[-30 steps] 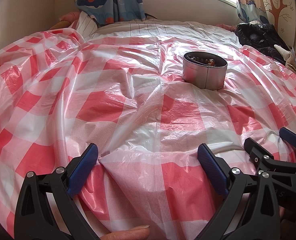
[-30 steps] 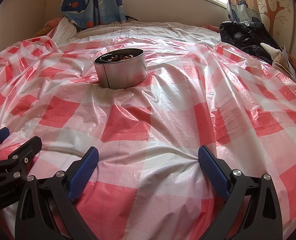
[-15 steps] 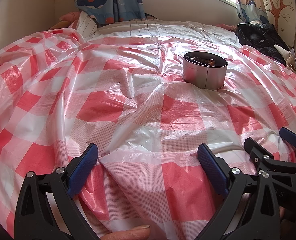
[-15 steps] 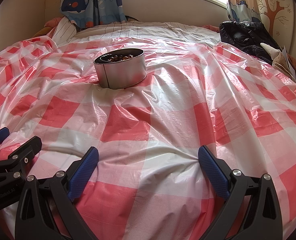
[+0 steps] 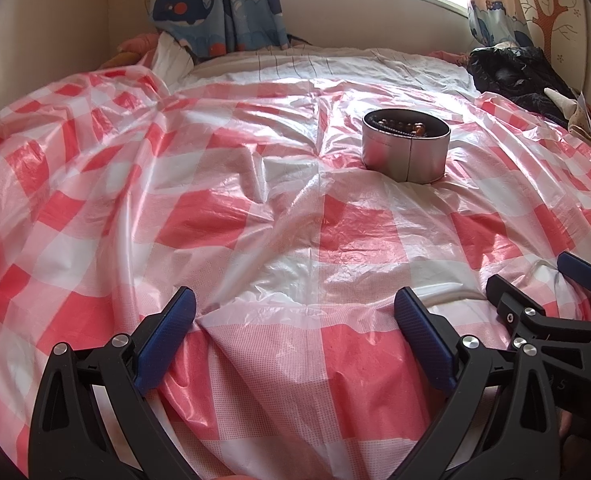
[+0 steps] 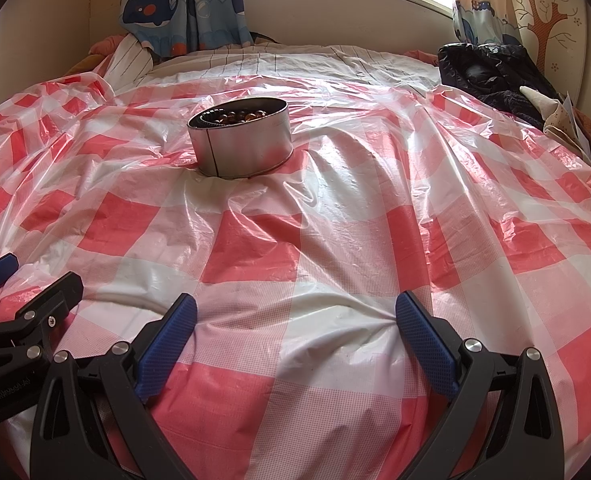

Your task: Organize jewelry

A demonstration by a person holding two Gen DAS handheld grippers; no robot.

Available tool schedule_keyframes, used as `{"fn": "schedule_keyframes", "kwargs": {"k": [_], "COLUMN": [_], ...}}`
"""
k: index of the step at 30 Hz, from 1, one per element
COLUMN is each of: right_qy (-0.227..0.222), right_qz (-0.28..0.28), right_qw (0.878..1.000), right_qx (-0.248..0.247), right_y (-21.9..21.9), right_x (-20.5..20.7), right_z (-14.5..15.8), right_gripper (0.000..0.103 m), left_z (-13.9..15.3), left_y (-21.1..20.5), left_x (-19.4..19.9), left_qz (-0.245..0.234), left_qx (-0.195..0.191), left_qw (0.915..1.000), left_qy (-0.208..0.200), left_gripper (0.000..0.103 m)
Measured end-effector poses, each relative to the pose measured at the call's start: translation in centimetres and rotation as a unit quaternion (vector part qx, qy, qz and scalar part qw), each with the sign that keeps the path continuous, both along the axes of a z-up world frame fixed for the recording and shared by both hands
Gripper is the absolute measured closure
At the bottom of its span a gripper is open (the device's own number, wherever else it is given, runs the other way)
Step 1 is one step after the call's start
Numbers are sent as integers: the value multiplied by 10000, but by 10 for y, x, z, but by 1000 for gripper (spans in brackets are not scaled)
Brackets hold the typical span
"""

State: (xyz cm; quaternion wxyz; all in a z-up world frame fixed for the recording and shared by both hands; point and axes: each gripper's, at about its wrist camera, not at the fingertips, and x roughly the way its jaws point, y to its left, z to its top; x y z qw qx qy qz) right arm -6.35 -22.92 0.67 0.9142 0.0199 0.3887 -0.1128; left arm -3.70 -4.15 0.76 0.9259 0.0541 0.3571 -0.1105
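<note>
A round silver tin [image 5: 406, 152] stands upright on a red and white checked plastic sheet [image 5: 255, 208] spread over a bed. Brown and dark beads [image 6: 235, 115] lie inside the tin [image 6: 241, 144]. My left gripper [image 5: 295, 320] is open and empty, low over the near part of the sheet, well short of the tin. My right gripper [image 6: 295, 322] is open and empty, beside the left one and to its right. The right gripper also shows at the right edge of the left wrist view [image 5: 535, 284], and the left gripper at the left edge of the right wrist view [image 6: 27, 280].
A black jacket [image 6: 491, 72] and other clutter lie at the far right of the bed. Whale-print curtains [image 5: 215, 4] hang below the window at the back. A striped sheet [image 6: 295, 62] shows beyond the plastic sheet.
</note>
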Motion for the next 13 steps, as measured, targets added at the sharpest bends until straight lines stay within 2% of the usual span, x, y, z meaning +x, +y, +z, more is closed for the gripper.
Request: {"fn": "schedule_keyframes", "kwargs": {"k": [13], "right_qy": [1], "right_qz": [-11], "right_qw": [10000], "right_qx": [3], "right_y": [-4], "right_x": [1], "right_z": [-1], "right_gripper": [8], "left_z": [-3], "left_y": [1], "left_x": [4], "left_qz": [25], "left_qx": [-85], "left_qw": [9997], "left_qy": [209], "left_gripper": [8]}}
